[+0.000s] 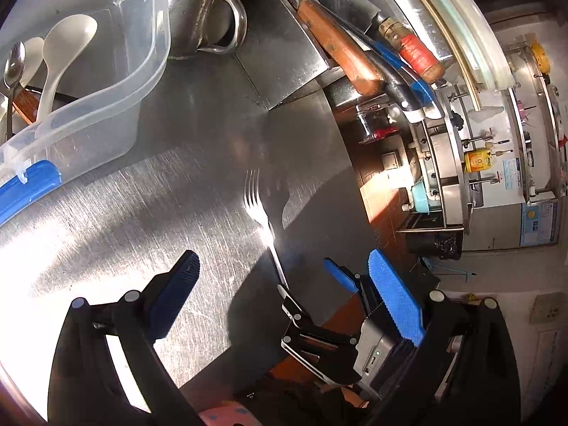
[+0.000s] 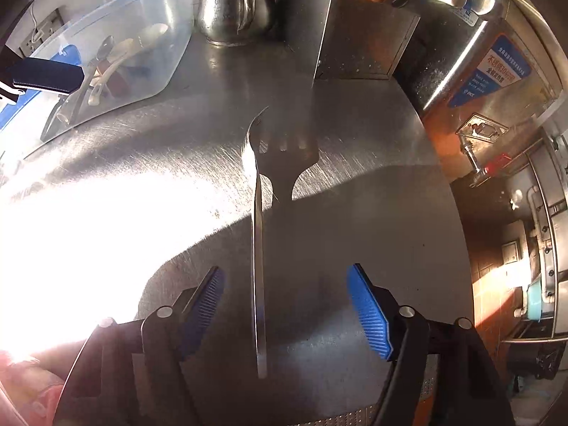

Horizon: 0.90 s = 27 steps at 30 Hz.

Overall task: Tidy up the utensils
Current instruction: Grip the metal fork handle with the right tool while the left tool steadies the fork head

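Steel worktop (image 2: 372,213), sunlit. One metal fork (image 2: 257,248) lying flat on it, tines toward a steel mug (image 2: 227,10) and a knife block (image 2: 358,42). Right hand-held gripper (image 2: 285,309): jaws apart, straddling the fork handle, pads clear of it. Left hand-held gripper (image 1: 284,291): spread wide, nothing held. Clear plastic bin (image 1: 117,81) at left holds white spoons (image 1: 60,60) and a metal spoon (image 1: 14,67).

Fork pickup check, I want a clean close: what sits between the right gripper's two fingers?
Only the fork: in the right wrist view its handle runs between the open right gripper, touching neither pad, on the steel counter.
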Available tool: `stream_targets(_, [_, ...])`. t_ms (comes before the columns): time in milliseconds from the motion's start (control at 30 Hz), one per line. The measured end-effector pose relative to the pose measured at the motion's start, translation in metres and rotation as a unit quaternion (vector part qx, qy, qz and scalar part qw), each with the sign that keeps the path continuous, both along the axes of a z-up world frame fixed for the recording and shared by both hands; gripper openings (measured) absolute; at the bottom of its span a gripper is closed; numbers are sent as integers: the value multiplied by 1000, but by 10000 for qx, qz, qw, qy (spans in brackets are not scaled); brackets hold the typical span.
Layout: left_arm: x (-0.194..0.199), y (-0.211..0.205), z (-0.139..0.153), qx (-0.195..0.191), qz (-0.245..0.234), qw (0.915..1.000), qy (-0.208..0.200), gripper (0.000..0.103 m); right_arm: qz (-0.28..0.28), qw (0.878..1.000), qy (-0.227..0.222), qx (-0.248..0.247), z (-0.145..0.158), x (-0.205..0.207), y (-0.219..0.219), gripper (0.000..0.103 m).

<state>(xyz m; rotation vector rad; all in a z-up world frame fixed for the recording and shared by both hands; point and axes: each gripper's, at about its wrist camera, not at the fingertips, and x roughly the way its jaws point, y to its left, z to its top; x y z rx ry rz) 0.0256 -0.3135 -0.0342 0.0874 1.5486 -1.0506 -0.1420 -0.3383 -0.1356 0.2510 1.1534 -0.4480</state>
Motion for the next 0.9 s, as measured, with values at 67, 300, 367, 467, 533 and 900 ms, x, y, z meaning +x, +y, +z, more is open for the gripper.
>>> stream_targets(67, [-4, -7, -10, 105, 53, 9995, 300, 92, -7, 9999, 69, 121, -9, 0, -6, 62])
stream_targets(300, [-10, -24, -47, 437, 277, 9956, 780, 92, 180, 9987, -186, 441, -12, 0, -13, 29])
stream_targets(367, [-10, -28, -61, 579, 370, 9936, 902, 92, 239, 9985, -163, 465, -12, 3, -12, 9])
stream_targets(467, [-12, -34, -83, 779, 505, 9891, 1145, 92, 268, 9949, -287, 929, -12, 1, -17, 7])
stream_targets(533, [-16, -38, -98, 907, 534, 9850, 1371, 92, 260, 9855, -409, 1628, -15, -4, -25, 7])
stream_targets(900, [-41, -56, -129, 1203, 326, 9767, 1746, 92, 324, 9335, -962, 3439, -19, -29, -36, 7])
